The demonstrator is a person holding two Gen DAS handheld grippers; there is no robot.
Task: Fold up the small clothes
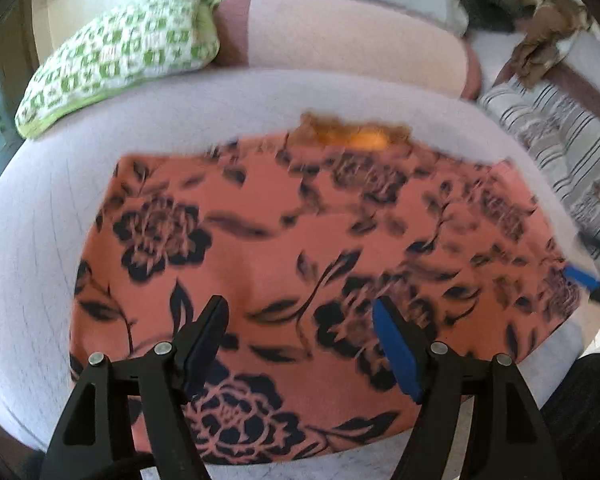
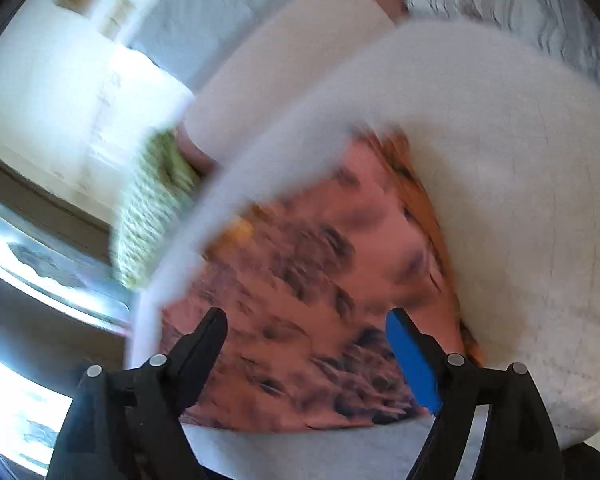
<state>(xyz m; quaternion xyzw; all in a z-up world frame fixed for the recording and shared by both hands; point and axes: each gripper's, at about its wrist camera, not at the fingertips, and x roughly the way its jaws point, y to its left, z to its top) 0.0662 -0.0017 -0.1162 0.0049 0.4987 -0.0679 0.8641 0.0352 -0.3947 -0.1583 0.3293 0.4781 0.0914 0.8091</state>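
A salmon-pink garment with dark flower print (image 1: 300, 240) lies flat on a white padded surface (image 1: 40, 240). An orange patch (image 1: 356, 136) shows at its far edge. My left gripper (image 1: 300, 312) hovers over the near part of the cloth, its jaws wide apart with nothing between them. The right wrist view is blurred; there the same garment (image 2: 320, 280) lies below my right gripper (image 2: 306, 320), which is open and empty. A blue pad of the right gripper (image 1: 580, 276) shows at the cloth's right edge in the left wrist view.
A green-and-white patterned cushion (image 1: 120, 52) and a pale bolster (image 1: 340, 40) lie behind the garment. Striped bedding (image 1: 560, 152) and a brown crumpled cloth (image 1: 548, 40) sit at the right. A bright window (image 2: 28, 280) is at the left in the right wrist view.
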